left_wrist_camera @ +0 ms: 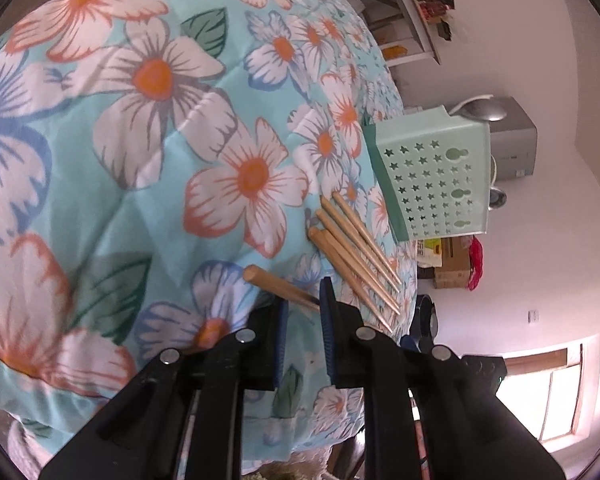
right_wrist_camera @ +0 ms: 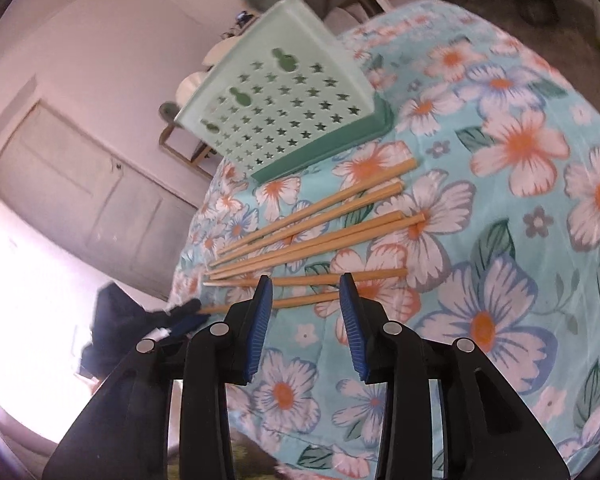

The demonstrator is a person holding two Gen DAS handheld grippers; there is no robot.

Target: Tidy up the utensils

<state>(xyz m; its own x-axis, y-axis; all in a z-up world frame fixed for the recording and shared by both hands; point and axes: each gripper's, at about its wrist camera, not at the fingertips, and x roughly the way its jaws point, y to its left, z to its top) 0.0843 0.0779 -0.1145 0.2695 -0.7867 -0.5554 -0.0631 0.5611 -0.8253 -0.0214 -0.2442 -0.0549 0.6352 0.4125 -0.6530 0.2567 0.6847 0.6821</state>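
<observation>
Near the front edge of the floral-cloth worktop (right_wrist_camera: 500, 240) we have six wooden chopsticks, laid roughly parallel with their thin tips toward the cloth's edge. Our left tongs (left_wrist_camera: 305, 312) sit around the nearest chopstick (left_wrist_camera: 276, 285); its thin end runs between the blue pads, which look a little apart, and we cannot tell whether they actually pinch it. In the right wrist view this same stick (right_wrist_camera: 300, 301) reaches a dark shape at its tip, likely the left tongs. Our right tongs (right_wrist_camera: 306, 300) are wide open and hold nothing, hovering over the two nearest sticks, roughly mid-length. Beyond the row of five loose chopsticks (left_wrist_camera: 354, 256) stands the mint-green utensil holder (right_wrist_camera: 284, 96) with star cutouts, upright on its darker base, just beside the farthest stick. Risks from here, as we judge it: a grip at the tapered end gives poor hold, so the stick could pivot or slip out on lifting. The soft cloth may bunch and roll neighbours off the edge. Closing the right tongs now could catch two sticks at once. A long stick swung carelessly may knock the light holder over.
</observation>
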